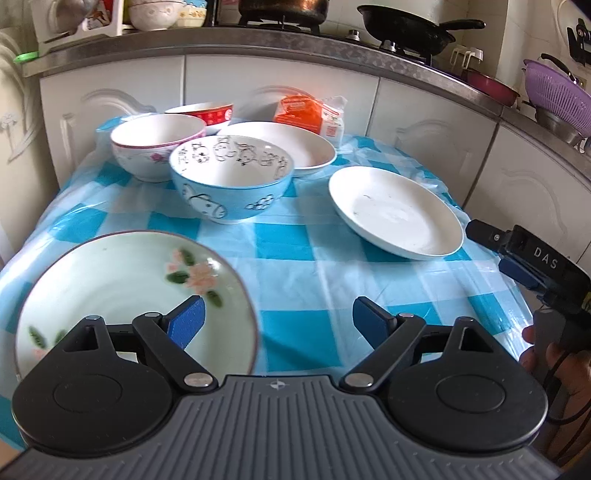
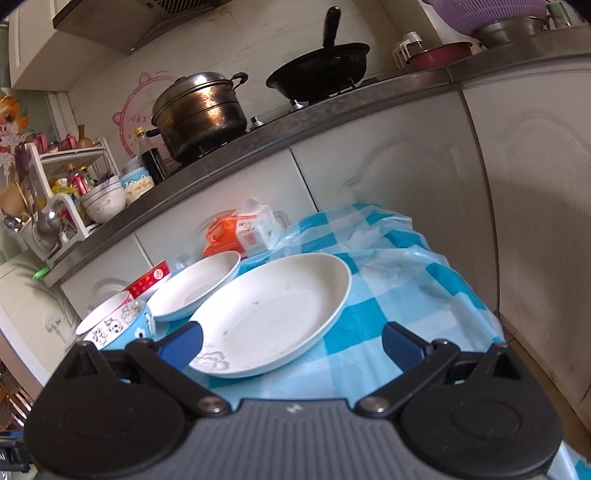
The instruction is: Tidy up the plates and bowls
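On the blue checked tablecloth [image 1: 295, 266] lie a green flowered plate [image 1: 122, 291] near left, a blue cartoon bowl [image 1: 231, 177], a white bowl with pink flowers [image 1: 155, 144], a red bowl [image 1: 207, 112] and two white plates [image 1: 395, 212] [image 1: 291, 146]. My left gripper [image 1: 279, 321] is open, its left finger over the green plate's right rim. My right gripper [image 2: 291, 345] is open just before the nearer white plate [image 2: 273, 314]; the farther white plate [image 2: 195, 284] lies beyond. The right gripper's body [image 1: 532, 258] shows at the right table edge, held by a hand.
An orange packet [image 1: 301, 110] and a white packet [image 1: 332, 118] stand at the table's back. White cabinet doors [image 1: 424, 122] wall the far side. The counter above carries a black pan [image 1: 406, 26], a steel pot [image 2: 201, 110] and a purple colander [image 1: 557, 88].
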The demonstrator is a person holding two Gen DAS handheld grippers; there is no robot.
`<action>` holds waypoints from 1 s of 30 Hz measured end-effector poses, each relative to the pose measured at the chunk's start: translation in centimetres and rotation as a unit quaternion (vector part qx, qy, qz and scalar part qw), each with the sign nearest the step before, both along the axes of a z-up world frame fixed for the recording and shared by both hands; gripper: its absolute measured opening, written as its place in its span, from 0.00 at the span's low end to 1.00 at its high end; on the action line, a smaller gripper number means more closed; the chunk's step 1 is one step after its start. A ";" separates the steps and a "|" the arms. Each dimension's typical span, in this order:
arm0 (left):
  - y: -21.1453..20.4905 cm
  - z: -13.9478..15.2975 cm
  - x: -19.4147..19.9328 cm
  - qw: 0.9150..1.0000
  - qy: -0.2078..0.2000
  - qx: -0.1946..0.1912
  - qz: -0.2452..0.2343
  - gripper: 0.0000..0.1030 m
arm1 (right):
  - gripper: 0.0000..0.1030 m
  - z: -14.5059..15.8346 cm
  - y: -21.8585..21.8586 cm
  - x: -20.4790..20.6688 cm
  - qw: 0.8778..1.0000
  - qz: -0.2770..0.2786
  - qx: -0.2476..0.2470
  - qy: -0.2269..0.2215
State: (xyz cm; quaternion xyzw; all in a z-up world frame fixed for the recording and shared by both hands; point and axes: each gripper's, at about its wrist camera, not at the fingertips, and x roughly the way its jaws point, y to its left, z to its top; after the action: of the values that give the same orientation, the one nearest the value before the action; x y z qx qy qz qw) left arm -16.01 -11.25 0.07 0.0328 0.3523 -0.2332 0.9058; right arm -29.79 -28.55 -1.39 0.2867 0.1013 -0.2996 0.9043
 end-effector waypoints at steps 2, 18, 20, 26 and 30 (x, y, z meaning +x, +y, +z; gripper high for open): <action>-0.7 0.1 0.3 1.000 0.002 0.000 -0.003 1.00 | 0.99 -0.2 -0.3 -0.1 1.000 -0.003 0.002 -0.001; -5.8 -0.8 3.5 0.999 0.019 -0.012 -0.033 1.00 | 0.99 -0.7 -3.5 -0.2 0.999 -0.017 0.027 -0.005; -6.5 -0.5 3.8 0.999 0.013 -0.010 -0.038 1.00 | 0.99 -0.4 -3.9 0.1 0.999 -0.011 0.025 -0.016; -8.0 -0.1 5.4 0.999 0.001 -0.028 -0.030 1.00 | 0.97 0.1 -6.4 2.1 0.999 -0.011 0.032 -0.024; -8.8 -0.5 6.9 0.999 0.010 -0.036 -0.022 1.00 | 0.91 -0.1 -8.6 3.8 0.997 -0.016 0.062 -0.039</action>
State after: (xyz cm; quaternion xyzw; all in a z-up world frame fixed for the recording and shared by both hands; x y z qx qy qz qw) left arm -9.11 -20.06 -0.45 0.0054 0.3520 -0.2659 0.8974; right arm -26.01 -37.19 -1.45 0.3554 0.0794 -0.2955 0.8832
